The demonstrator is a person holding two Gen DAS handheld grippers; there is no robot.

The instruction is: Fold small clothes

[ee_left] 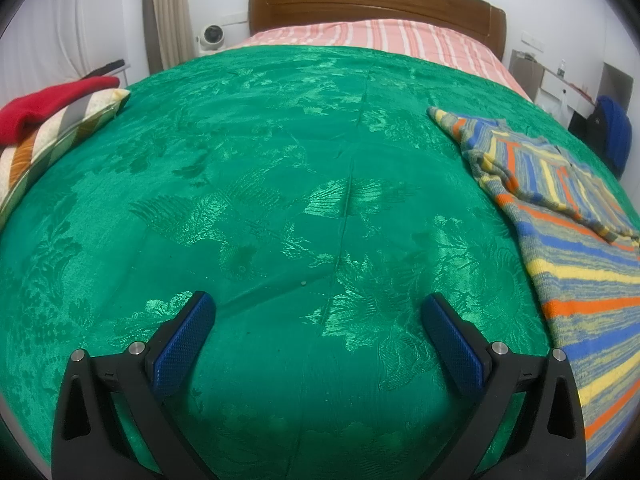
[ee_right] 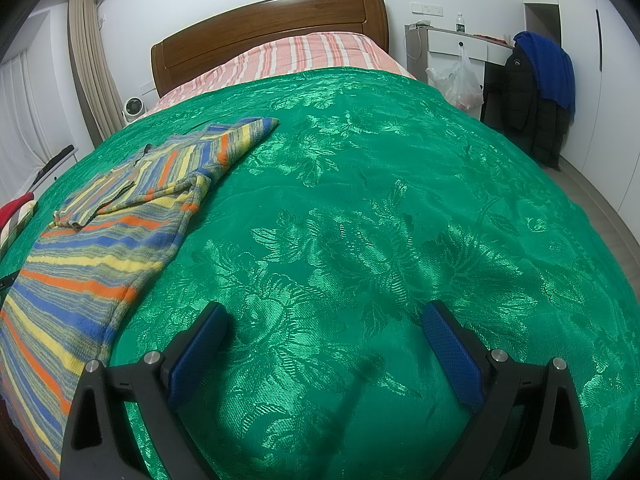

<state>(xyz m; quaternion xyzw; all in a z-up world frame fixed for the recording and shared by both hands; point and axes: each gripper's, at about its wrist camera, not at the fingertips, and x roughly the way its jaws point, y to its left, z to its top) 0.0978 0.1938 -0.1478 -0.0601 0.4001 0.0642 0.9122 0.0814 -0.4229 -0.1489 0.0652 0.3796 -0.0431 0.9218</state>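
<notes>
A striped knit sweater (ee_left: 576, 240) in blue, yellow, orange and grey lies on the green bedspread (ee_left: 280, 200), at the right of the left wrist view. One sleeve is folded across its chest. The right wrist view has the same sweater (ee_right: 100, 248) at the left. My left gripper (ee_left: 318, 304) is open over bare bedspread, to the left of the sweater, holding nothing. My right gripper (ee_right: 324, 314) is open over the green bedspread (ee_right: 380, 220), to the right of the sweater, with nothing between its blue pads.
A striped pillow (ee_left: 52, 140) with a red garment (ee_left: 44, 104) on it lies at the bed's left edge. A wooden headboard (ee_left: 372, 4) and pink striped sheet (ee_left: 380, 36) are at the far end. A white desk (ee_right: 460, 46), plastic bag (ee_right: 460, 80) and hanging jackets (ee_right: 536, 96) stand right of the bed.
</notes>
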